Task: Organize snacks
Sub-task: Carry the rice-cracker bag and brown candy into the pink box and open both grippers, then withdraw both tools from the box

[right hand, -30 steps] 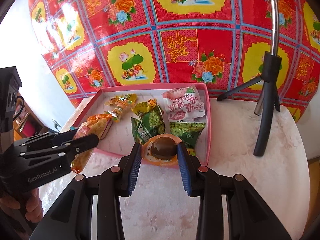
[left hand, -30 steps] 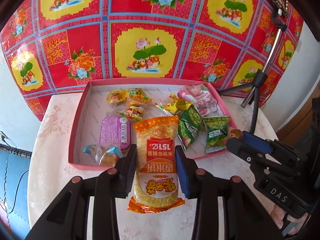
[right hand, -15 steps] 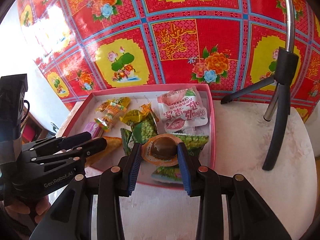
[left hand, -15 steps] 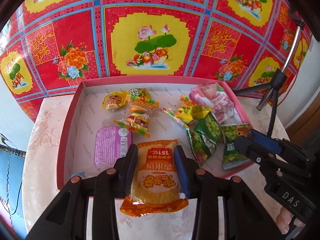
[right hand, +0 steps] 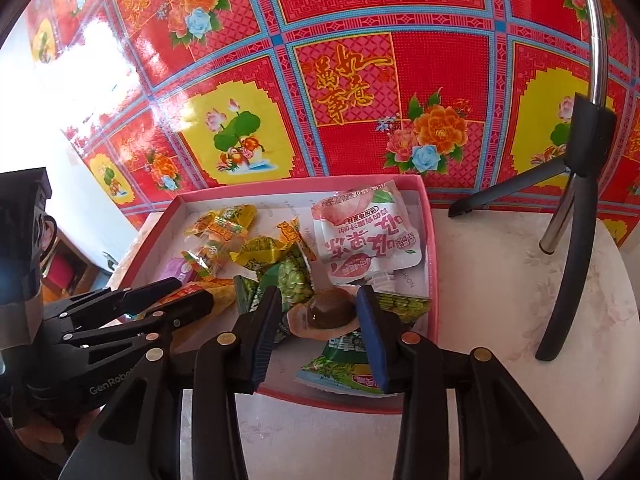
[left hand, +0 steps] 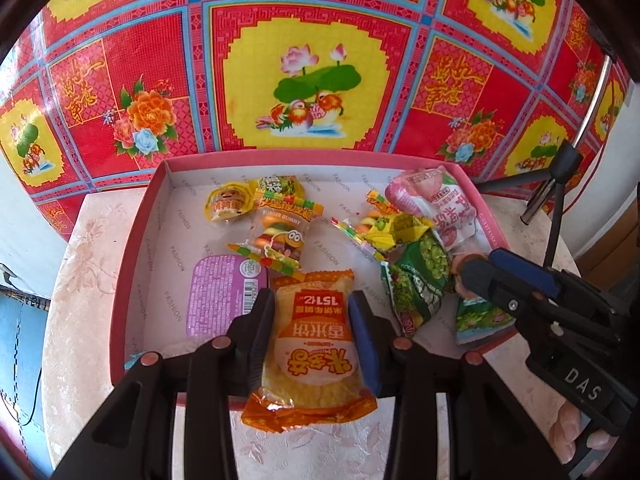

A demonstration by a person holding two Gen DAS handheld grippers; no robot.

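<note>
My left gripper [left hand: 310, 300] is shut on an orange rice-cracker packet [left hand: 310, 344], holding it over the near edge of the pink box [left hand: 136, 248]. The packet's far end reaches past the purple pack [left hand: 224, 300]. In the right wrist view my right gripper [right hand: 318, 300] hangs over the box's near right corner [right hand: 434, 280] and its jaws are opening. Between them a brown snack in a clear round cup [right hand: 328, 314] rests on green pea packets [right hand: 296, 280]. The left pad stands clear of the cup. The right gripper's tip [left hand: 476, 272] also shows in the left wrist view.
The box holds several snacks: a pink pouch [left hand: 444, 208], a burger gummy pack [left hand: 280, 232], yellow sweets [left hand: 228, 208]. A black tripod [right hand: 568, 240] stands on the table to the right of the box. A red floral cloth hangs behind. A hand grips the left gripper's handle [right hand: 44, 428].
Both grippers moved forward over the box. The right jaws widened, and the brown cup has sunk onto the green packets. The left gripper still holds the orange packet.
</note>
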